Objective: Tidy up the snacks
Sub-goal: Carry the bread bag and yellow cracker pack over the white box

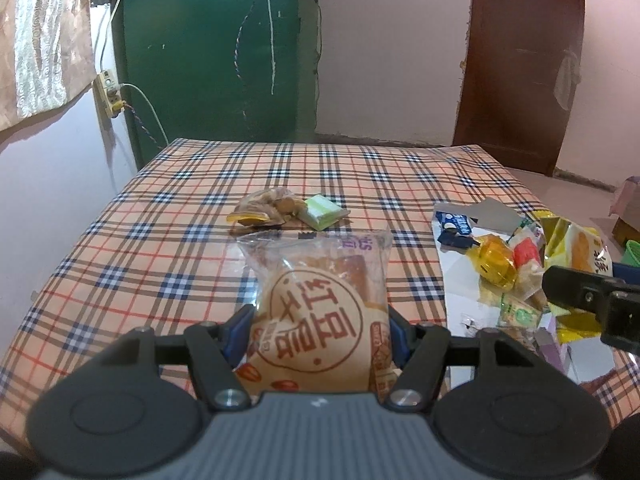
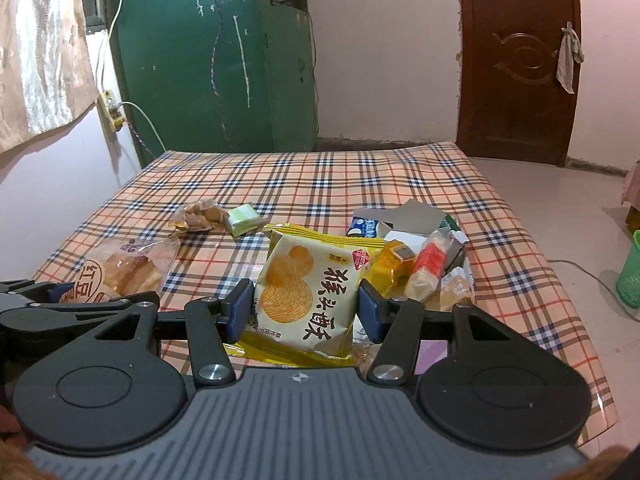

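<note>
My left gripper [image 1: 320, 330] is shut on a clear red-bean bread packet [image 1: 320, 300] with a red round print, held over the plaid table [image 1: 160, 240]. The packet also shows in the right wrist view [image 2: 128, 268], with the left gripper [image 2: 60, 300] at the left edge. My right gripper [image 2: 306, 306] is shut on a yellow biscuit packet [image 2: 308, 288] with Chinese lettering. Part of the right gripper [image 1: 588, 296] shows in the left wrist view. A bag of brown snacks [image 1: 266, 210] and a green-white packet [image 1: 322, 212] lie side by side at mid table.
A flattened white box [image 2: 412, 220] at the right of the table holds a heap of snacks: an orange-yellow candy [image 2: 394, 262], a red-white packet [image 2: 428, 268] and others. A green basket [image 2: 630, 272] stands on the floor at right. A green door and a wall socket [image 2: 110, 114] stand behind.
</note>
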Demonstrator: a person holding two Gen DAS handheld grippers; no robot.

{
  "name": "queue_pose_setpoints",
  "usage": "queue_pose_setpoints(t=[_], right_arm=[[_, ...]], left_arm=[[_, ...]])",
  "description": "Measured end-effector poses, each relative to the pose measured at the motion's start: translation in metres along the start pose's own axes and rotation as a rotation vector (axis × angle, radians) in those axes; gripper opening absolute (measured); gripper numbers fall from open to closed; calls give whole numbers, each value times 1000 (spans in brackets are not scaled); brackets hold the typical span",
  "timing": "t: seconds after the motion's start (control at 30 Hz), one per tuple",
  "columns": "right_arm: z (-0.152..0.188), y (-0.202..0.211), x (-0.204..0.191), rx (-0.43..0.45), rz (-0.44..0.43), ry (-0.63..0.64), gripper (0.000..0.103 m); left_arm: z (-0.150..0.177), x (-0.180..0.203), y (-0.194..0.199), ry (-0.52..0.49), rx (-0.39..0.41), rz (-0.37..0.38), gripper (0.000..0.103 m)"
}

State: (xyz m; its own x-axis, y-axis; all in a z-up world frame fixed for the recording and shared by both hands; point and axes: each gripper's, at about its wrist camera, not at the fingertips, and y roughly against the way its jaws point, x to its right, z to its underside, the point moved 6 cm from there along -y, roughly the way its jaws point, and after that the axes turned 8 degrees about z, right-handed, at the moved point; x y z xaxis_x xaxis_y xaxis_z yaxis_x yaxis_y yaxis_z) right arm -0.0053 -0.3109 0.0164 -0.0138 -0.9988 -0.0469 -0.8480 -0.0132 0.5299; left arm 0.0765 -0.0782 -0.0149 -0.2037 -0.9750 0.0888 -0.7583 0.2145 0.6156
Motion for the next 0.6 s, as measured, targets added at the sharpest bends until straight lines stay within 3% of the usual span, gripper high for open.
queue_pose_setpoints(t=[0.6], right_arm=[[4, 18, 33, 16, 64, -43, 68]], left_arm=[[4, 32, -2, -39, -12, 69, 65]])
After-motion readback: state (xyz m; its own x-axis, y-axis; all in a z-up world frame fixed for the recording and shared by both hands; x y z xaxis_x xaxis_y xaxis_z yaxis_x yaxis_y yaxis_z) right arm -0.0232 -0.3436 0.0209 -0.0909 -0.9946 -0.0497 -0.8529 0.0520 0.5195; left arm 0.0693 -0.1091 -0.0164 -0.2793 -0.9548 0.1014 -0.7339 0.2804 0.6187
